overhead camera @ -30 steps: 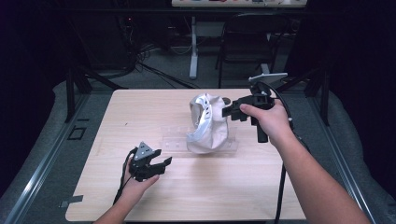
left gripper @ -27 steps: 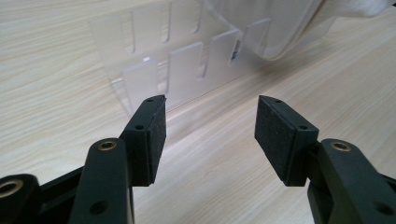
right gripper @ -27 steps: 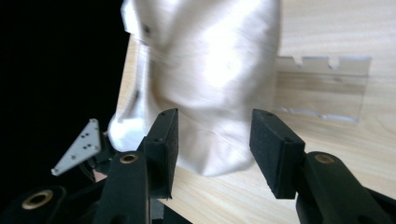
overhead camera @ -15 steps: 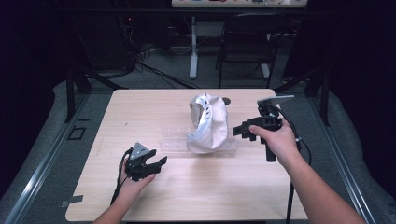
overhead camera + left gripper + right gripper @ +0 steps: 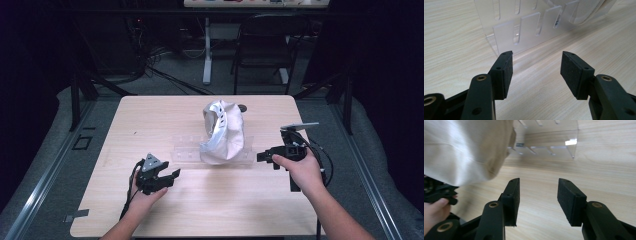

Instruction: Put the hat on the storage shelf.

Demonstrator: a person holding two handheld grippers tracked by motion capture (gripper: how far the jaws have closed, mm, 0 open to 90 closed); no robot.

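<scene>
on the table (image 5: 120,125) — clear rack (image 5: 187,149) lies crosswise, white cap (image 5: 222,131) upright on it.

White cap (image 5: 223,131) atop clear rack (image 5: 186,149)

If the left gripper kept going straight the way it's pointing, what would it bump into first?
Probably the clear plastic rack. The left gripper is open, with bare table between its jaws, and the rack's end stands straight ahead. The white cap sits farther along the rack. How big the gap is, I can't tell.
</scene>
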